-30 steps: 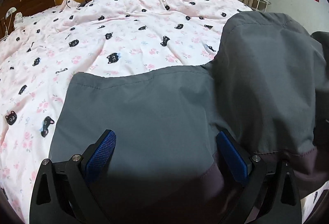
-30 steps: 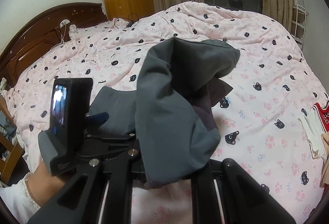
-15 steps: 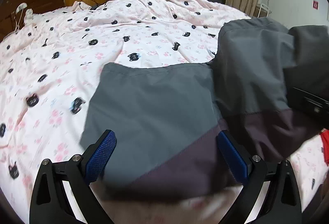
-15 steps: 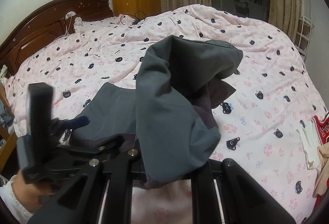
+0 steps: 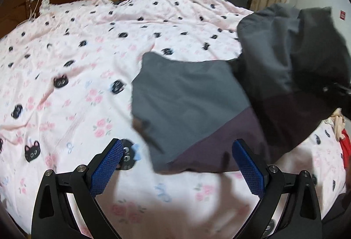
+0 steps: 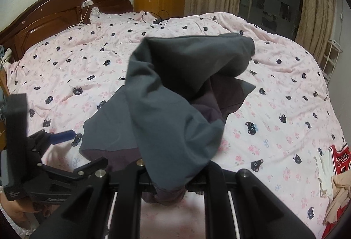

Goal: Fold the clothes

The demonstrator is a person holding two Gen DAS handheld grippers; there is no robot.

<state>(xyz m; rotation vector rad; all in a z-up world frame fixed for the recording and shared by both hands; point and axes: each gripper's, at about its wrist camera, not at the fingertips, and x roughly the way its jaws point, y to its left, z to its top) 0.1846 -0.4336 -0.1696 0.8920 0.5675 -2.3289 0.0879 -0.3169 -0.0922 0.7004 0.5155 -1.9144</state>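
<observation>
Item: grey garment (image 6: 166, 107), dark purple band at one edge, partly lying on the pink cat-print bedcover (image 5: 76, 77), partly lifted. My right tongs (image 6: 173, 175) are clamped on a bunched fold of it, which drapes over them. My left tongs (image 5: 177, 164) stand apart, empty, the garment's near corner just ahead of them. Red jersey (image 6: 339, 159): far right of my right tongs. Wooden headboard (image 6: 54, 13): beyond, left.

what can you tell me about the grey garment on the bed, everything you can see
The grey garment is thin, smooth woven-looking fabric, slate grey with a dark purplish band along its lower edge. One part lies flat on the pink cat-print bedspread; the other is lifted and bunched, draping from the shut right gripper. The open left gripper does not hold it.
</observation>
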